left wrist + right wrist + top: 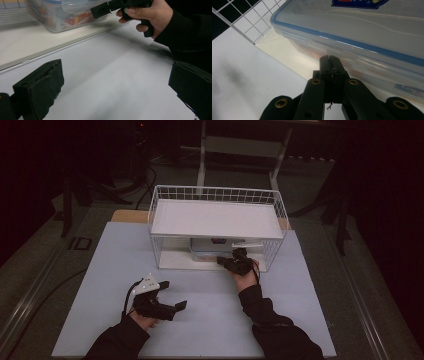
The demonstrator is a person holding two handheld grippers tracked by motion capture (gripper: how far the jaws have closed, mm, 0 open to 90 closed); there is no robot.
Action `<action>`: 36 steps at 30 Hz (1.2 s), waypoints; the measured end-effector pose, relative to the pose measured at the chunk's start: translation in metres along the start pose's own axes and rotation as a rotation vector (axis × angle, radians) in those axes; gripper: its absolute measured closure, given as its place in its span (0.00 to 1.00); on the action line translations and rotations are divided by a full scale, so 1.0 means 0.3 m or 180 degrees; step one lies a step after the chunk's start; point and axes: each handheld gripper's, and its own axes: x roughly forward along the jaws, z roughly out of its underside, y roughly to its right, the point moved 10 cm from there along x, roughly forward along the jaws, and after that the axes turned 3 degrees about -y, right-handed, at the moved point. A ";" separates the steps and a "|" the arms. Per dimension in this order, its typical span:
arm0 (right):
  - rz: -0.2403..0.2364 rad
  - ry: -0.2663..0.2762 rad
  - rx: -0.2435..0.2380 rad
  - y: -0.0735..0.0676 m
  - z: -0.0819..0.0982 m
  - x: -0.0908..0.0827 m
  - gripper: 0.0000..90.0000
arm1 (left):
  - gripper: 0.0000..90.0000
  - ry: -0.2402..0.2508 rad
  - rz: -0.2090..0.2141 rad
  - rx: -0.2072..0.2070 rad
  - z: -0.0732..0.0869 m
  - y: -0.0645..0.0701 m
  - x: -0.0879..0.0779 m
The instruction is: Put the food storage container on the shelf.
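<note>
A clear plastic box (215, 247) with a blue-rimmed lid stands on the lower board of a white wire rack (216, 194), under its upper shelf. Coloured contents show through the box (62, 15) wall. My right gripper (221, 261) is shut with nothing between its jaws. Its tip (329, 61) lies level against or just short of the box (362, 27) side, below the lid rim; contact cannot be told. My left gripper (172, 295) rests low over the pale mat, jaws wide open and empty (115, 85). The right gripper (101, 10) and its hand appear ahead of it.
The pale mat (200, 325) covers the table in front of the rack. The rack's wire side (249, 22) stands left of the box. Dark floor, cables and a frame's legs (202, 155) lie beyond the table.
</note>
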 end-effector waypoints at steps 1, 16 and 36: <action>0.0008 -0.0011 -0.0013 -0.003 0.000 0.003 1.00 | 0.00 0.0002 -0.0003 0.0003 0.000 0.000 0.000; -0.0129 0.0068 -0.0077 -0.067 0.021 -0.039 0.94 | 0.00 0.0036 -0.0019 0.0027 -0.011 0.005 -0.010; -0.0453 0.0258 -0.0243 -0.172 0.078 -0.155 0.20 | 0.00 0.0103 0.0009 0.0032 -0.034 0.017 -0.019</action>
